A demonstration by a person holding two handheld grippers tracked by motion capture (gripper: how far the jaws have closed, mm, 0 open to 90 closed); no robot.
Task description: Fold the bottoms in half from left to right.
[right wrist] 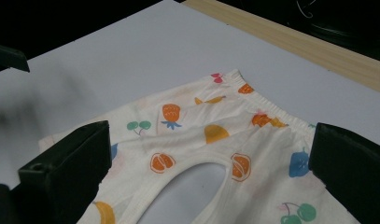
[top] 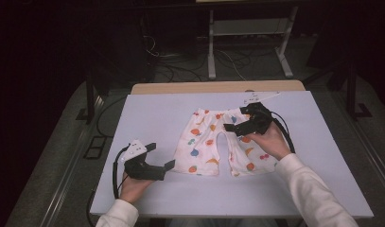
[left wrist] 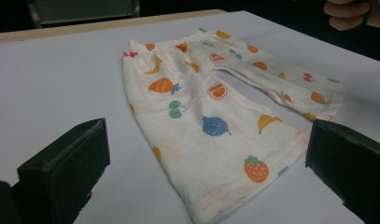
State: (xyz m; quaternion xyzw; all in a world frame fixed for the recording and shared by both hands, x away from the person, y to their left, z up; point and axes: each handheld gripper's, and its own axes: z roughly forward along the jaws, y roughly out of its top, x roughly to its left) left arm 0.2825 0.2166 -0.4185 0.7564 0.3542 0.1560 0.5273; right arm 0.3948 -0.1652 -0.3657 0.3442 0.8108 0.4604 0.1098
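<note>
pants (top: 214, 142): flat on desk (top: 152, 113), just ahead of your left hand-held gripper (top: 158, 156), under your right hand-held gripper (top: 238, 120) | both jaws wide open, holding nothing | thin, soft, light cloth, likely bunches | pinch waistband or hem edge

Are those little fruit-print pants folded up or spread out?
Spread out: the pants lie flat on the table, both legs apart, waistband at the far side.
</note>
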